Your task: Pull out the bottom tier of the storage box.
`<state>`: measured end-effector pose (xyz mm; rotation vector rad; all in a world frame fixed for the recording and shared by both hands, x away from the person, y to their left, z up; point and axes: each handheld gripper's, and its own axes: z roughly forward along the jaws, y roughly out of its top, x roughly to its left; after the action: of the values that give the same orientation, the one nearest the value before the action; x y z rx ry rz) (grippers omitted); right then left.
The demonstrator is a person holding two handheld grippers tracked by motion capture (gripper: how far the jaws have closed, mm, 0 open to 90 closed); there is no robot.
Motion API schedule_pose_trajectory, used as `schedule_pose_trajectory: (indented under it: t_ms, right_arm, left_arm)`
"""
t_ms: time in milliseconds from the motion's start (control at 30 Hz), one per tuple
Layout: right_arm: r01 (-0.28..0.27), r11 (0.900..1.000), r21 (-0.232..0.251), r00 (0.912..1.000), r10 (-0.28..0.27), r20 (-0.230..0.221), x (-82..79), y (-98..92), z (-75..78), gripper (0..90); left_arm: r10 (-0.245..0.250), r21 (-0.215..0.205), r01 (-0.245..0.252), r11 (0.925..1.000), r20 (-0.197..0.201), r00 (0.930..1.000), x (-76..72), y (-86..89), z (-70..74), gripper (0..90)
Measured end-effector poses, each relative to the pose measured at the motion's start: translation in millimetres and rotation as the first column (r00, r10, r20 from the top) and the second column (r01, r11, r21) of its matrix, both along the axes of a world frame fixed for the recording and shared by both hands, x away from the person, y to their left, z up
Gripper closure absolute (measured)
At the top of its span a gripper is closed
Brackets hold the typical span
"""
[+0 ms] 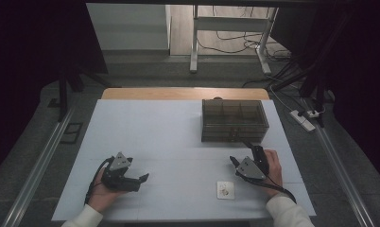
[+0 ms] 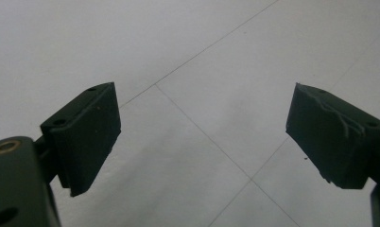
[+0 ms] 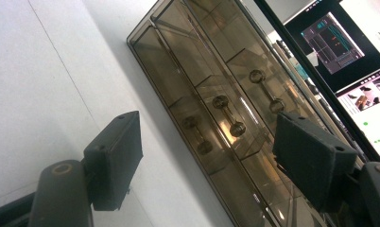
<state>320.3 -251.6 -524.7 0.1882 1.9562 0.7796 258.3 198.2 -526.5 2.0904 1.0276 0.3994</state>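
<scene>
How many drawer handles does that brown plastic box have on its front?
3. In the right gripper view the box shows three dumbbell-shaped handles in a row: one nearest the table, one in the middle, one farthest. Others may be hidden.

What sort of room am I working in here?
Likely a lab or test room: a white-topped table ringed by dark curtains, loose cables and a power strip on the floor, and computer screens beyond the smoky plastic drawer box.
</scene>
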Motion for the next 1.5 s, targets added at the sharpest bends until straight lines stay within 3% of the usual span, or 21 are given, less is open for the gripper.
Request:
schedule_pose_trajectory:
  t_ms: [567,1500]
  right_arm:
    - [-0.002,1.000,-0.011,1.0000,0.002,0.003,9.4,0.2,-5.0,25.4]
    - [-0.016,0.997,-0.077,0.9997,0.018,0.015,18.9,8.5,-7.3,25.7]
  left_arm:
    - [-0.002,0.001,0.002,1.0000,0.005,1.0000,-0.3,0.4,0.3,11.2]
    - [0.002,0.006,-0.002,1.0000,0.007,1.0000,1.5,-1.2,-0.6,11.3]
